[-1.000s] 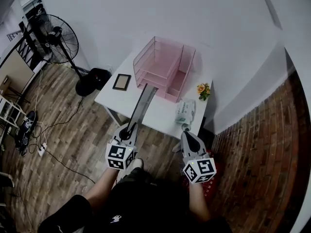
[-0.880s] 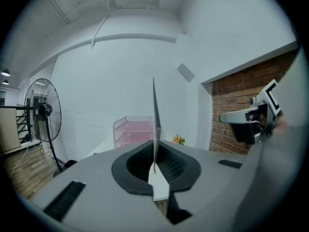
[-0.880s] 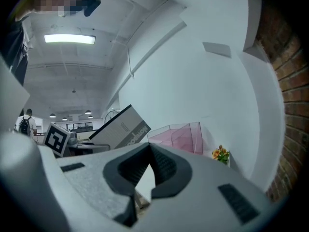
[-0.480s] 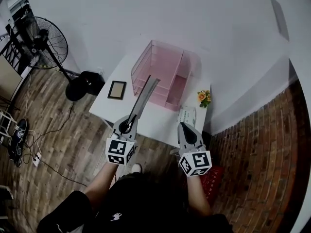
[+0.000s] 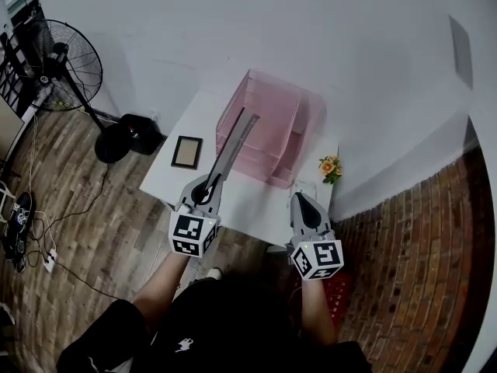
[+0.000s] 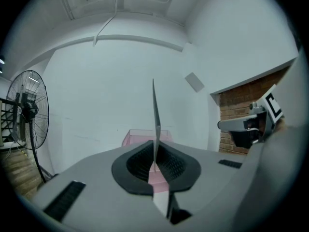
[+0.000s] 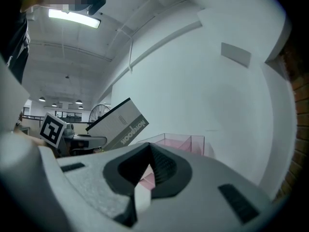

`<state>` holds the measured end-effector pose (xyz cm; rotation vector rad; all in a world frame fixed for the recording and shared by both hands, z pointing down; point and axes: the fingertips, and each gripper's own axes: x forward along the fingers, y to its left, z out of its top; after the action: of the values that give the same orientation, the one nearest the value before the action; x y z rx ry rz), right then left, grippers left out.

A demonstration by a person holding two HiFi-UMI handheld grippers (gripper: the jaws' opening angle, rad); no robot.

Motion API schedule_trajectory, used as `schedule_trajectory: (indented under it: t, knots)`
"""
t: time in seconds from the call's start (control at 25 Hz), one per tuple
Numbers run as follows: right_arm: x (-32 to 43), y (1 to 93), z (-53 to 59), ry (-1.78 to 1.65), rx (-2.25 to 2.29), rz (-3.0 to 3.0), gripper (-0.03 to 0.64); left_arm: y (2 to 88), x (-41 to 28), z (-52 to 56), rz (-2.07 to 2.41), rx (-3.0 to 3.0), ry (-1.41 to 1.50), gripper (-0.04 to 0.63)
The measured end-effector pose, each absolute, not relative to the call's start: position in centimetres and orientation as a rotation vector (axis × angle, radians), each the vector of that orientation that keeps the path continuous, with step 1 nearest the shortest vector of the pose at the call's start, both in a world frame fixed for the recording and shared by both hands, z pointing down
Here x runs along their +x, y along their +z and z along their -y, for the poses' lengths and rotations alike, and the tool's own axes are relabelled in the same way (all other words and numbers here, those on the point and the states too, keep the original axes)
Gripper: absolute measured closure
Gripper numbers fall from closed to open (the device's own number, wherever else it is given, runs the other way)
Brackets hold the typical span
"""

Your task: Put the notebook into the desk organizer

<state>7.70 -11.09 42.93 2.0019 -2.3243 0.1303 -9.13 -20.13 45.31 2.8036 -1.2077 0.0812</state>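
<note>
Step (judged): carry-in. The left claw was clenched on the notebook, held edge-up over the counter with its far end at the pink desk organizer, not yet in | right claw clenched, empty | Next: line up the thin edge with a slot, slide in, release | Room: white wall, standing fan, wood floor, brick wall

A black pedestal fan stands on the brown wood-plank floor, left of the white rectangular table, its round base near the table's corner. A small dark-framed rectangle, perhaps a picture frame, lies flat on the table's left part. Small orange flowers sit at the table's right end by the white wall. Thin cables trail across the planks. Red brickwork fills the right side.
</note>
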Motion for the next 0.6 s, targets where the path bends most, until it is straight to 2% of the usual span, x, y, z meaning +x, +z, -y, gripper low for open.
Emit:
schedule_trajectory:
  t: [0.6]
  knots:
    - [8.5,43.9,19.9,0.166,1.761,2.505,0.615,45.7,-10.3,24.3,1.420,2.679,0.117,0.584]
